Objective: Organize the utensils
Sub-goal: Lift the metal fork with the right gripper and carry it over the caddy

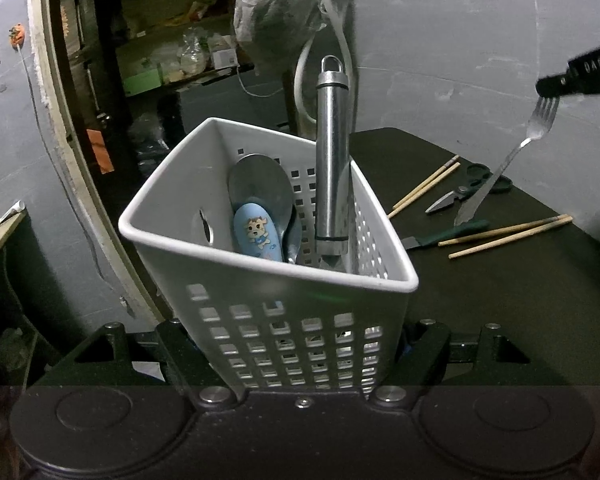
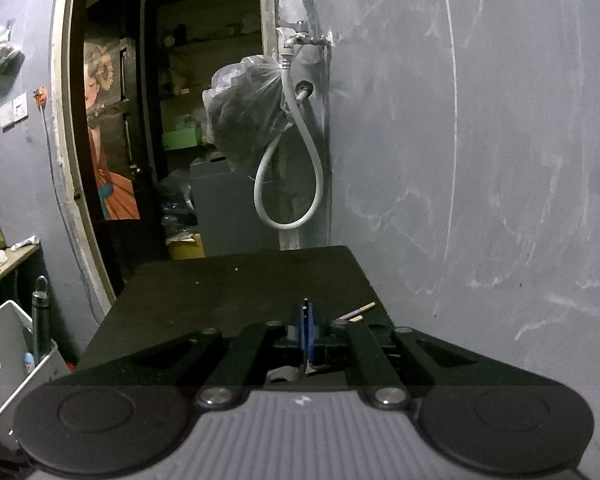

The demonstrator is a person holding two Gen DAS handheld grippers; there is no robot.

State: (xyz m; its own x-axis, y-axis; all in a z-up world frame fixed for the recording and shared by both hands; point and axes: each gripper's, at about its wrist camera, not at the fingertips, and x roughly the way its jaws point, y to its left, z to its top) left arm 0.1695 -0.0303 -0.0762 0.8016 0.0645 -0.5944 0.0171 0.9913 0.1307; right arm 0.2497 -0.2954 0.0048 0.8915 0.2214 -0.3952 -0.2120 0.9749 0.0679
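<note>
Here, the left gripper (image 1: 300,354) clamped the white perforated plastic basket (image 1: 260,280) by its lower walls. The right gripper (image 1: 550,88), at two o'clock from the basket in the left wrist view, was closed on the tines of a thin steel fork (image 1: 512,156). The fork's long axis slanted down toward seven o'clock, handle end lowest. The basket's open rim lay toward eight o'clock from it. The basket already held a polished cylindrical steel handle (image 1: 332,168), a steel ladle (image 1: 260,184) and a blue spoon (image 1: 256,232). Wooden chopsticks (image 1: 508,236), scissors (image 1: 464,192) and a green-handled knife (image 1: 446,236) lay on the dark table (image 1: 500,320).

Basket (image 1: 284,296) near, at table's (image 1: 500,320) left edge; in it a ladle (image 1: 332,160) upright, right of two spoons (image 1: 260,208). Right on table: chopsticks (image 1: 508,236), scissors (image 1: 460,194), knife (image 1: 448,236). Fork (image 1: 512,156) hangs above them.
</note>
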